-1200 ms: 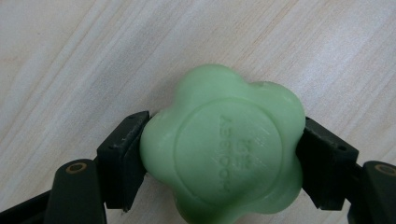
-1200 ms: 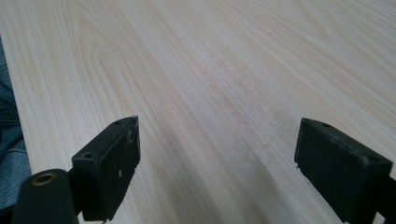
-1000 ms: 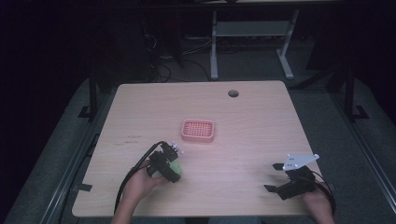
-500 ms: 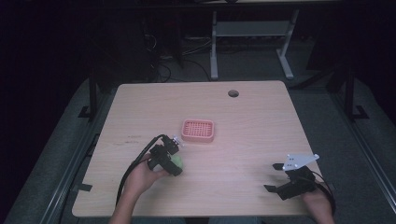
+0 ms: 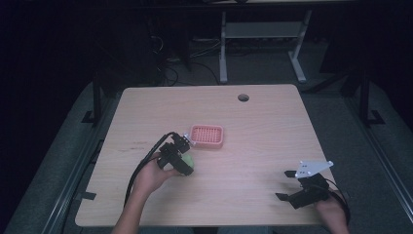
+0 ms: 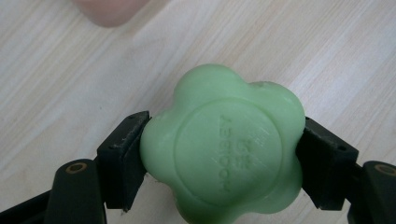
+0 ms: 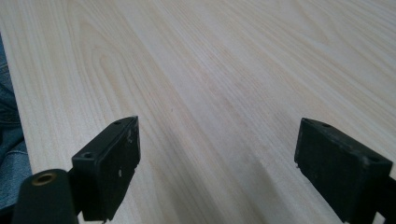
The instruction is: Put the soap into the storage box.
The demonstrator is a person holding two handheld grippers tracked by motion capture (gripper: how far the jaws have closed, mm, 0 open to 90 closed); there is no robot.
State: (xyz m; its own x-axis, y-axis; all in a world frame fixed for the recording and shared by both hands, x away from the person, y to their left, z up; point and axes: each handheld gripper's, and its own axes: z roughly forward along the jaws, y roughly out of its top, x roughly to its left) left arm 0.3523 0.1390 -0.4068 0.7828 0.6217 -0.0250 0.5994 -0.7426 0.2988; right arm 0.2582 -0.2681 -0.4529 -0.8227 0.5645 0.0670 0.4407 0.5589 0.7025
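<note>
Carrying green soap [image 6: 224,149] closer to pink tray [image 5: 207,136].

1. The green soap [image 6: 224,154] looks waxy and smooth — a soft sheen, with pressed letters.
2. The table [image 7: 224,70] is pale wood, matt, fine-grained.
3. The pink tray [image 5: 207,136] seems plastic — a perforated surface.

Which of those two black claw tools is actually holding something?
The left gripper, beside the pink tray: its jaws clamp a green flower-shaped soap. The right gripper is open over bare table.
</note>
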